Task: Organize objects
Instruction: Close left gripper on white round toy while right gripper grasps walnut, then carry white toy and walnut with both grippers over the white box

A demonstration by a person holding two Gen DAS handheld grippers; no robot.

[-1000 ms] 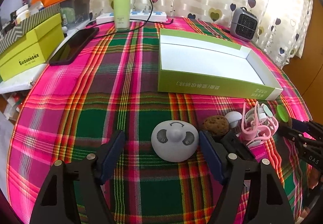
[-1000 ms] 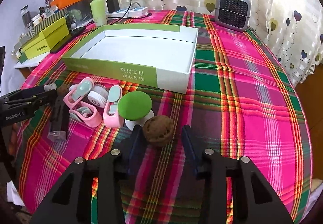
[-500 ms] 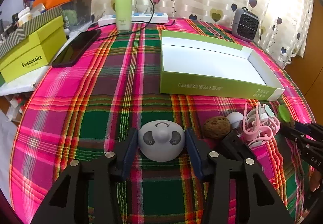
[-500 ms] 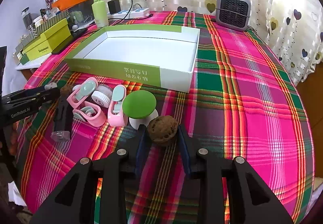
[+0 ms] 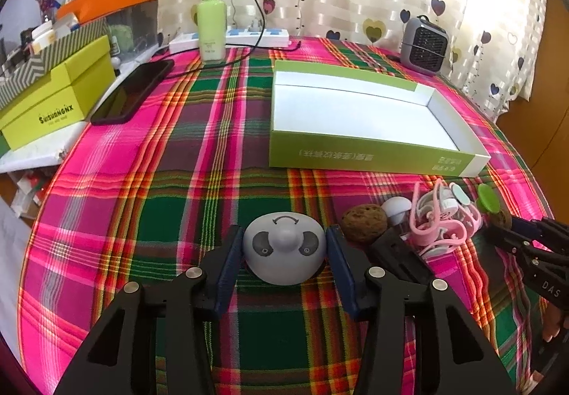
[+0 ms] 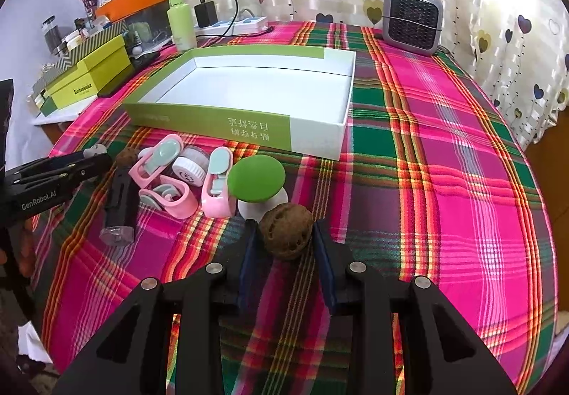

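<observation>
A grey dome with a knob on top [image 5: 284, 252] sits on the plaid cloth, and my left gripper [image 5: 283, 235] is shut on its sides. The right gripper [image 6: 284, 229] is shut on a brown walnut [image 6: 286, 231] near the front of the table. Behind both stands an open green-and-white box [image 5: 373, 149] [image 6: 213, 117] with nothing inside. Between the grippers lie pink clips [image 6: 167, 181], a white round jar [image 6: 190, 169], a green-topped knob [image 6: 256, 179], a black tube [image 6: 119, 203] and a second walnut [image 5: 364, 219]. In the left wrist view the right gripper [image 5: 526, 238] shows at the right edge.
A grey mini heater [image 6: 412, 19] stands at the back right. A green bottle [image 5: 211, 25], a power strip with cable [image 5: 249, 35] and a black phone [image 5: 133, 92] lie at the back left. Yellow-green boxes [image 5: 53, 99] are stacked beyond the table's left edge.
The left jaws closed from wide apart onto the grey dome. The right jaws closed onto the walnut. Neither hand has shifted much.
</observation>
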